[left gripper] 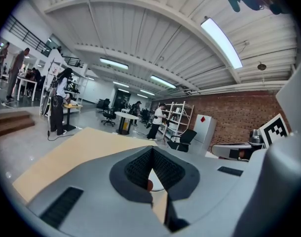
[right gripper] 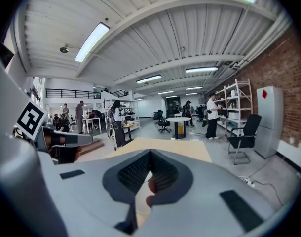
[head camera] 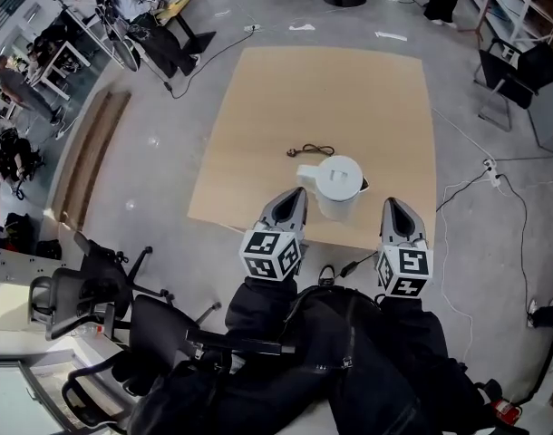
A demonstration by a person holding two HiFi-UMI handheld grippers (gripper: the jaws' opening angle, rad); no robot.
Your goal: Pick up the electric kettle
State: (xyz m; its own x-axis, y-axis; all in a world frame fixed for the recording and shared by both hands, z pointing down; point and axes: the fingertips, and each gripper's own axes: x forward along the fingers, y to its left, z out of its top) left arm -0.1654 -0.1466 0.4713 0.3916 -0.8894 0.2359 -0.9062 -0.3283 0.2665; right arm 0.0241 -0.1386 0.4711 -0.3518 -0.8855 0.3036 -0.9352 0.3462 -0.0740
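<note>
Surface [head camera: 258, 134]: lying wide and bare beyond the kettle.
Kettle [head camera: 338, 187]: standing upright at lower centre, by the near edge, lid facing up.
Left tongs [head camera: 298, 192]: pressing together, gripping nothing.
Right tongs [head camera: 389, 204]: likewise.

Bright, even light comes from long ceiling strips [left gripper: 220, 42] along the top of both gripper views. Both views bend hard toward a black round border (fisheye), and the near foreground is soft. In the head view, the concrete floor [head camera: 150, 161] at left shows small glints and shadows are faint.
</note>
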